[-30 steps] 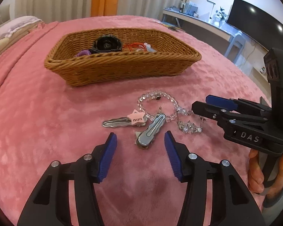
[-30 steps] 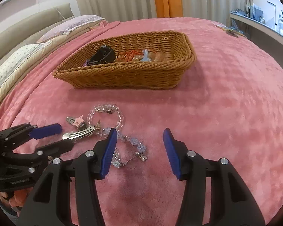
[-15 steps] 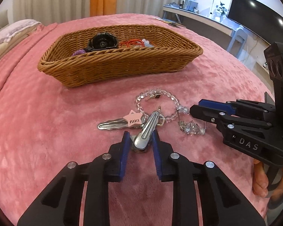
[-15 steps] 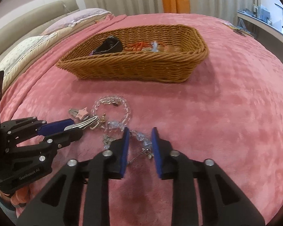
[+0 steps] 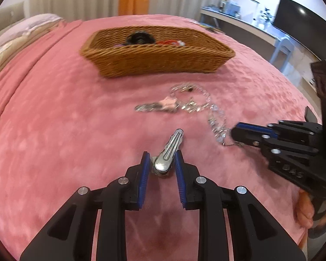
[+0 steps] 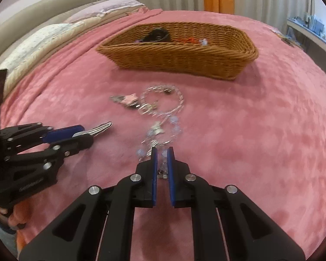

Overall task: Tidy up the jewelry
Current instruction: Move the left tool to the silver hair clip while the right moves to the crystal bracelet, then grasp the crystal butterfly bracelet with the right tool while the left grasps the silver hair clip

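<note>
Jaws of left gripper (image 5: pixel 162 159) clamped on silver hair clip (image 5: pixel 168 152), blue pads both sides of its butt end, tip sticking fwd over pink blanket (image 5: pixel 54 130). Jaws of right gripper (image 6: pixel 162 155) nearly together, just been closing, pinched on crystal bead chain (image 6: pixel 160 130) w/ chain trailing fwd from tips. Wicker basket (image 5: pixel 158 61) further back on blanket, well apart from both; black round item (image 5: pixel 139 38) + orange-red bits (image 5: pixel 170 42) inside. Between basket & grippers: clear bead bracelet (image 5: pixel 191 93) in a loop, pink star clip (image 5: pixel 160 106) just beside it, touching or not – can't tell, blurred. Nothing blocking path to basket. Pillows (image 6: pixel 39 43) at left edge in right view, desk & dark screen (image 5: pixel 304 21) at right in left view. Hand (image 6: pixel 13 217) under left gripper's handle.
</note>
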